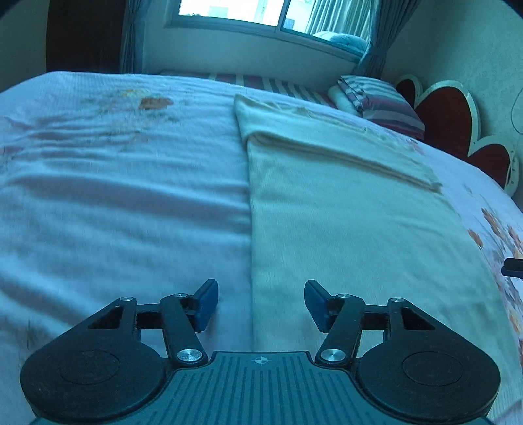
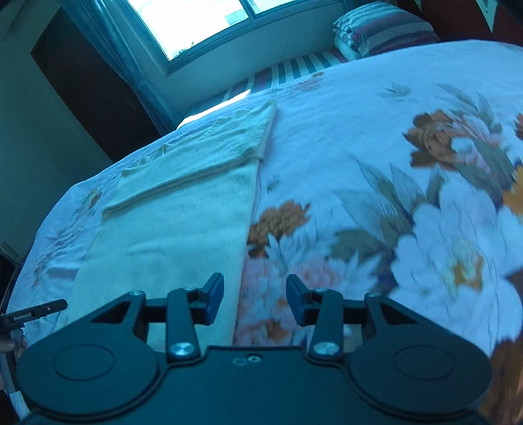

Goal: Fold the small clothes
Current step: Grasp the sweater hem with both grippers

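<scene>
A pale cream garment (image 1: 343, 202) lies flat on the bed as a long strip, with a sleeve or flap folded across its far part. In the right wrist view the same garment (image 2: 176, 212) stretches away on the left. My left gripper (image 1: 261, 302) hovers over the garment's near left edge, jaws apart with nothing between them. My right gripper (image 2: 255, 299) hangs over the garment's near right edge, open and holding nothing. A black part of the left tool (image 2: 32, 314) shows at the left border of the right wrist view.
The bedspread (image 2: 408, 183) is white with large flowers. Striped pillows (image 1: 382, 101) and a red heart-shaped headboard (image 1: 451, 121) stand at the far right. A window (image 1: 261, 13) with curtains is behind the bed, and a dark doorway (image 2: 85, 81) lies to the left.
</scene>
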Demonstrator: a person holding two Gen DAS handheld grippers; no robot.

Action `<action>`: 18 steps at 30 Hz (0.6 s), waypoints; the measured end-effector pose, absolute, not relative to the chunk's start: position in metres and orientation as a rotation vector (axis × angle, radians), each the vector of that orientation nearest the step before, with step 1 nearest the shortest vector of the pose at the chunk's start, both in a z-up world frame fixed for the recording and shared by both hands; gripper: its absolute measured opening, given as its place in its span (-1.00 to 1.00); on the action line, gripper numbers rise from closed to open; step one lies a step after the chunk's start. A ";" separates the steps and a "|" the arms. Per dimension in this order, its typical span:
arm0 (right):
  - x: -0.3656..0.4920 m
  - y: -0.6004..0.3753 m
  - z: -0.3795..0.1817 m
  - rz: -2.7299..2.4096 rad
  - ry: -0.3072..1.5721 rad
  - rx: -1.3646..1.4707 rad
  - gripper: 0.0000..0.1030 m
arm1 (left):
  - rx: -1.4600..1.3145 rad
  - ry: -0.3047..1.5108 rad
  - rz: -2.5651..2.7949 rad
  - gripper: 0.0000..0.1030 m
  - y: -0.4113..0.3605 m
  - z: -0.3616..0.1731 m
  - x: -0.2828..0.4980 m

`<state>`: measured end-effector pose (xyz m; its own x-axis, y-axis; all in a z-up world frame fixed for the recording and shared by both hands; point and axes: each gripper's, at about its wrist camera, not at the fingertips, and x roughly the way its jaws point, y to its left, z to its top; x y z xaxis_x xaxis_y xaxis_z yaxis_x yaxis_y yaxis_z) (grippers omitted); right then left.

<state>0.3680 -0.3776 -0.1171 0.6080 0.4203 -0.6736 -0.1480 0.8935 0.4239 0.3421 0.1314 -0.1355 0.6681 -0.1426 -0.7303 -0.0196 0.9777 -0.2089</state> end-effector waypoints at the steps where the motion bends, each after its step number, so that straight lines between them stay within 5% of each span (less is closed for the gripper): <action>1: 0.351 -0.384 -0.121 0.330 0.870 0.395 -0.18 | -0.213 0.850 -0.082 0.14 0.130 -0.138 0.331; 9: 0.252 -0.384 -0.146 0.333 0.940 0.655 -0.25 | -0.380 0.849 -0.196 0.14 0.143 -0.142 0.252; 13: 0.224 -0.380 -0.152 0.347 0.964 0.736 -0.25 | -0.602 0.885 -0.257 -0.42 0.156 -0.156 0.221; 18: 0.213 -0.380 -0.162 0.355 0.957 0.848 -0.27 | -0.795 0.862 -0.274 -0.42 0.167 -0.178 0.205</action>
